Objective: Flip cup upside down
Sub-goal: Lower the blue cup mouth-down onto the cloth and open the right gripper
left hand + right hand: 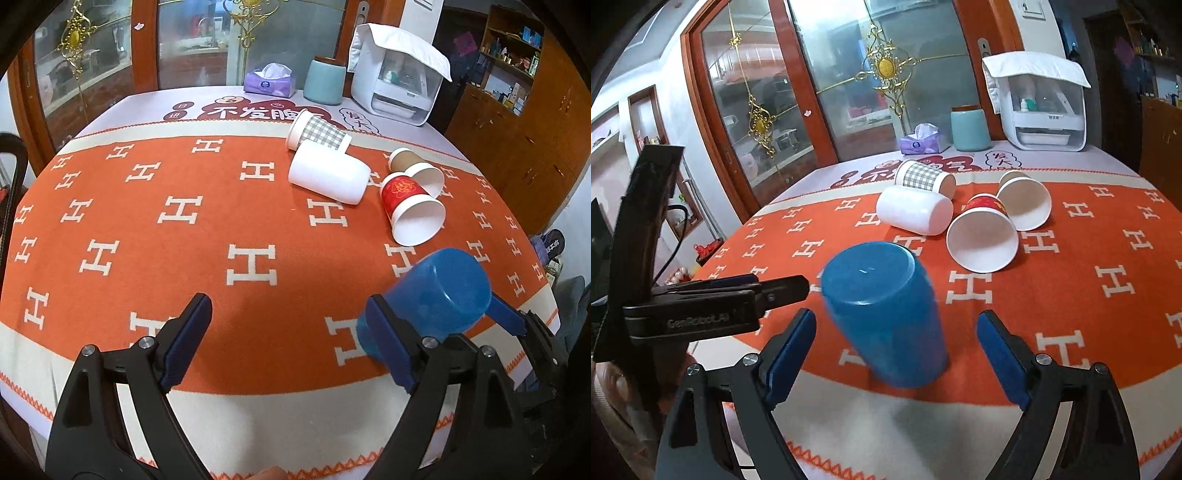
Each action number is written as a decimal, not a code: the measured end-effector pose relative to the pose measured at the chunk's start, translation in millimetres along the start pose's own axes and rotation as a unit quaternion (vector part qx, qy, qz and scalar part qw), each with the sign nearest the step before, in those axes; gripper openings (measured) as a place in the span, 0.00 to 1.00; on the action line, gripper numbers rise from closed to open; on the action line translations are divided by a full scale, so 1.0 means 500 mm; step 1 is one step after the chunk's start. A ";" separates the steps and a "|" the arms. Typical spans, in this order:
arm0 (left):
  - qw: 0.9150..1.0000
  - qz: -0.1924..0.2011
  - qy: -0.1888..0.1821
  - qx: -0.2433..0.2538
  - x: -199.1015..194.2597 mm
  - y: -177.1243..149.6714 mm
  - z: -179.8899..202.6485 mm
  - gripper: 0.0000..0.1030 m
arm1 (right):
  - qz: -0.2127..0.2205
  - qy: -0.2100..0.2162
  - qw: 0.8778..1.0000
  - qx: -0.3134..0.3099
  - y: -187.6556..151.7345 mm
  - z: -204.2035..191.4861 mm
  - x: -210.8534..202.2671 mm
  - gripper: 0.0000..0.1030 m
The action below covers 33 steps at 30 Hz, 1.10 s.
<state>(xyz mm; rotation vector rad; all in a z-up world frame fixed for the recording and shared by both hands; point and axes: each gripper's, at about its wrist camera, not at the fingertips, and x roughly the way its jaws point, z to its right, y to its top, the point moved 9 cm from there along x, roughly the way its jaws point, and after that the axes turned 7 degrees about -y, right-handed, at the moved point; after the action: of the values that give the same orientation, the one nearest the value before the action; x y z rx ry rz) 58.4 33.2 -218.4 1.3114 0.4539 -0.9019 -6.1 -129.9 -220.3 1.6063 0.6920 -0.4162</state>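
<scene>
A blue plastic cup (886, 314) stands upside down, base up and tilted, on the orange cloth between the fingers of my open right gripper (897, 354); the pads stand apart from its sides. In the left wrist view the blue cup (428, 302) shows at the right, behind my own right finger, with a finger of the other gripper (508, 317) beside it. My left gripper (288, 347) is open and empty, left of the cup. In the right wrist view it enters from the left (738, 295).
Several cups lie on their sides farther back: a white one (328, 177), a checked one (317, 131), a red paper one (410, 206) and a brown paper one (417, 170). A tissue box (269, 79), a teal canister (325, 81) and a white appliance (399, 74) stand at the far edge.
</scene>
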 end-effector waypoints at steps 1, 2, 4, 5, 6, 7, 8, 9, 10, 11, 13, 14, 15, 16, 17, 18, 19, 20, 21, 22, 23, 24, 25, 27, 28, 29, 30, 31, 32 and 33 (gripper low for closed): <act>1.000 0.000 0.001 0.003 -0.005 0.000 0.003 0.81 | 0.000 0.001 1.000 0.003 0.001 -0.002 -0.010 0.87; 1.000 -0.001 0.002 0.004 -0.009 0.001 0.004 0.81 | 0.000 0.000 1.000 0.006 0.001 -0.002 -0.020 0.87; 1.000 -0.005 -0.001 0.003 -0.020 0.004 0.010 0.81 | -0.006 -0.001 1.000 0.013 0.005 -0.005 -0.040 0.87; 1.000 -0.009 -0.004 0.001 -0.029 0.006 0.014 0.81 | -0.009 -0.004 1.000 0.018 0.009 -0.005 -0.052 0.87; 1.000 -0.012 -0.008 0.000 -0.037 0.009 0.019 0.81 | -0.010 -0.005 1.000 0.022 0.014 -0.006 -0.064 0.87; 1.000 -0.013 -0.012 0.000 -0.050 0.015 0.027 0.81 | -0.012 -0.005 1.000 0.028 0.020 -0.009 -0.080 0.87; 1.000 -0.013 -0.014 0.003 -0.061 0.019 0.033 0.81 | -0.014 -0.007 0.999 0.034 0.027 -0.009 -0.093 0.87; 1.000 -0.013 -0.015 0.006 -0.072 0.025 0.041 0.81 | -0.016 -0.009 0.999 0.041 0.039 -0.010 -0.110 0.87; 1.000 -0.013 -0.016 0.011 -0.085 0.031 0.049 0.81 | -0.016 -0.009 0.999 0.044 0.048 -0.011 -0.124 0.87; 1.000 -0.014 -0.016 0.014 -0.095 0.036 0.055 0.81 | -0.015 -0.011 0.999 0.046 0.057 -0.014 -0.138 0.87; 0.999 -0.020 -0.016 0.021 -0.118 0.046 0.070 0.81 | -0.011 -0.016 0.999 0.047 0.083 -0.018 -0.168 0.87; 0.999 -0.023 -0.014 0.025 -0.129 0.052 0.077 0.81 | -0.010 -0.019 0.999 0.046 0.097 -0.020 -0.183 0.87; 0.999 -0.026 -0.012 0.027 -0.139 0.057 0.082 0.81 | -0.011 -0.022 0.999 0.046 0.109 -0.022 -0.199 0.87; 0.999 -0.028 -0.012 0.028 -0.150 0.062 0.087 0.81 | -0.010 -0.023 0.999 0.046 0.120 -0.024 -0.211 0.87; 0.999 -0.028 -0.013 0.028 -0.159 0.068 0.091 0.81 | -0.009 -0.023 0.999 0.048 0.131 -0.026 -0.225 0.87; 0.999 -0.028 -0.011 0.029 -0.168 0.072 0.094 0.81 | -0.008 -0.025 0.998 0.049 0.143 -0.028 -0.235 0.87; 0.999 -0.028 -0.009 0.030 -0.178 0.078 0.098 0.81 | -0.008 -0.027 0.998 0.049 0.151 -0.030 -0.243 0.87; 0.999 -0.028 -0.006 0.029 -0.186 0.083 0.101 0.81 | -0.008 -0.031 0.998 0.050 0.162 -0.031 -0.256 0.87; 0.999 -0.027 -0.003 0.029 -0.194 0.087 0.103 0.81 | -0.008 -0.032 0.998 0.050 0.169 -0.031 -0.263 0.87; 0.999 -0.026 0.001 0.029 -0.200 0.092 0.104 0.81 | -0.010 -0.036 0.998 0.050 0.178 -0.032 -0.269 0.87; 0.999 -0.026 0.006 0.030 -0.208 0.096 0.105 0.81 | -0.012 -0.042 0.998 0.051 0.186 -0.032 -0.275 0.87; 0.999 -0.027 0.010 0.030 -0.215 0.101 0.107 0.81 | -0.013 -0.047 0.997 0.054 0.195 -0.031 -0.282 0.87; 0.999 -0.026 0.014 0.030 -0.225 0.106 0.109 0.81 | -0.016 -0.051 0.997 0.058 0.202 -0.029 -0.289 0.87; 0.999 -0.025 0.017 0.031 -0.239 0.113 0.114 0.81 | -0.022 -0.053 0.996 0.070 0.219 -0.024 -0.301 0.87; 0.999 -0.024 0.019 0.031 -0.247 0.116 0.118 0.81 | -0.025 -0.056 0.996 0.072 0.226 -0.021 -0.302 0.87; 0.999 -0.022 0.020 0.031 -0.252 0.119 0.120 0.81 | -0.027 -0.056 0.995 0.073 0.230 -0.019 -0.305 0.87; 0.999 -0.021 0.022 0.031 -0.257 0.121 0.123 0.81 | -0.030 -0.060 0.995 0.073 0.237 -0.018 -0.311 0.87; 0.999 -0.019 0.024 0.032 -0.262 0.123 0.126 0.81 | -0.032 -0.064 0.995 0.072 0.239 -0.016 -0.313 0.87; 0.999 -0.016 0.026 0.032 -0.267 0.126 0.131 0.81 | -0.034 -0.065 0.995 0.070 0.242 -0.015 -0.315 0.87; 0.999 -0.015 0.027 0.033 -0.269 0.127 0.136 0.81 | -0.035 -0.065 0.995 0.068 0.246 -0.015 -0.318 0.88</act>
<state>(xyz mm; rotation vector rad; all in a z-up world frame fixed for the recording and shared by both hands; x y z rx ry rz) 14.4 9.5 -62.6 1.3951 0.4900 -0.9140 -47.0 -159.3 -25.5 1.6700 0.6328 -0.6240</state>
